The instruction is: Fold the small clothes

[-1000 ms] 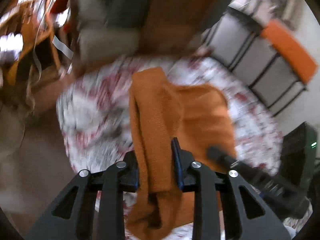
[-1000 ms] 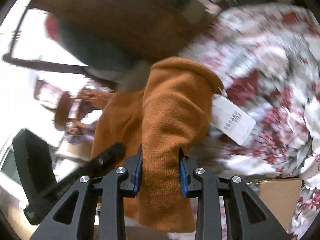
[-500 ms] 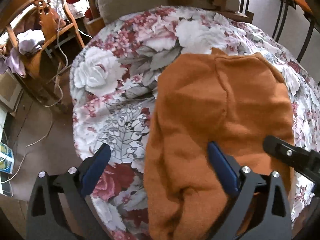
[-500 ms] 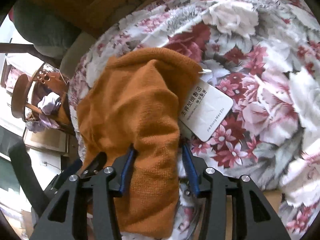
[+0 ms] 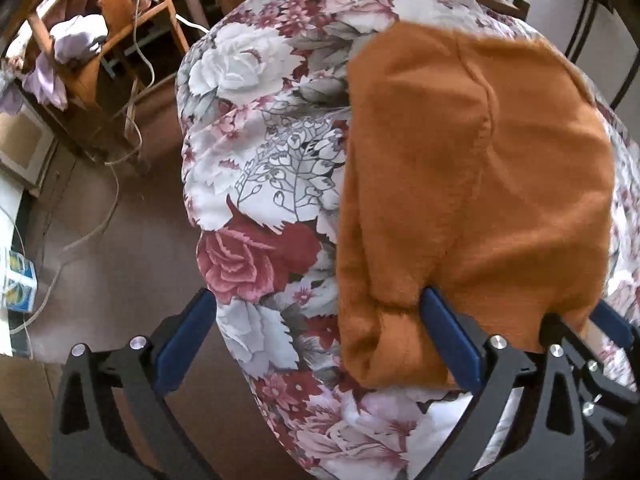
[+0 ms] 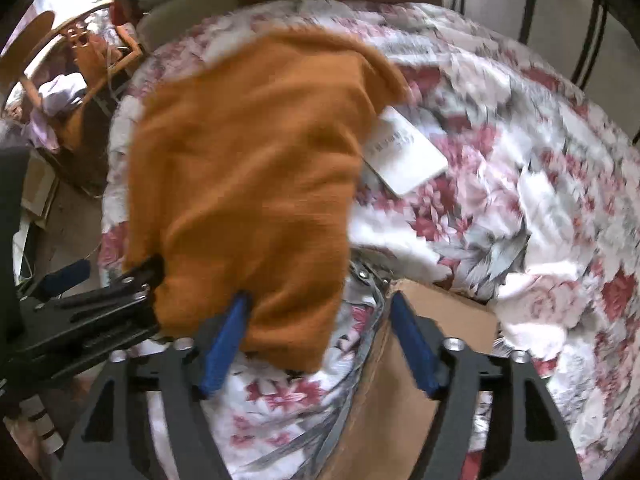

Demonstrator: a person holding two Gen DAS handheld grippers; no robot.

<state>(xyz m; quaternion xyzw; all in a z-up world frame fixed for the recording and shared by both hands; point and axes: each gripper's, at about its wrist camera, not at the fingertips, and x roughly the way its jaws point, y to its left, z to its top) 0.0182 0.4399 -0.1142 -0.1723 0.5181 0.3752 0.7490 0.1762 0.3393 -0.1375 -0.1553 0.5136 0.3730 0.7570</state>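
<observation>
Orange knit garment flat on floral bedspread, white tag at edge. L gripper & R gripper both spread wide, nothing pinched.

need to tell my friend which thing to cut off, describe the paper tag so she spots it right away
Start at the floral bedspread covering the whole surface, then find the orange knit garment lying on it. The tag sticks out from under the garment's right edge in the right wrist view. It is the only flat white card there, rectangular with rounded corners and dark print too blurred to read.
</observation>
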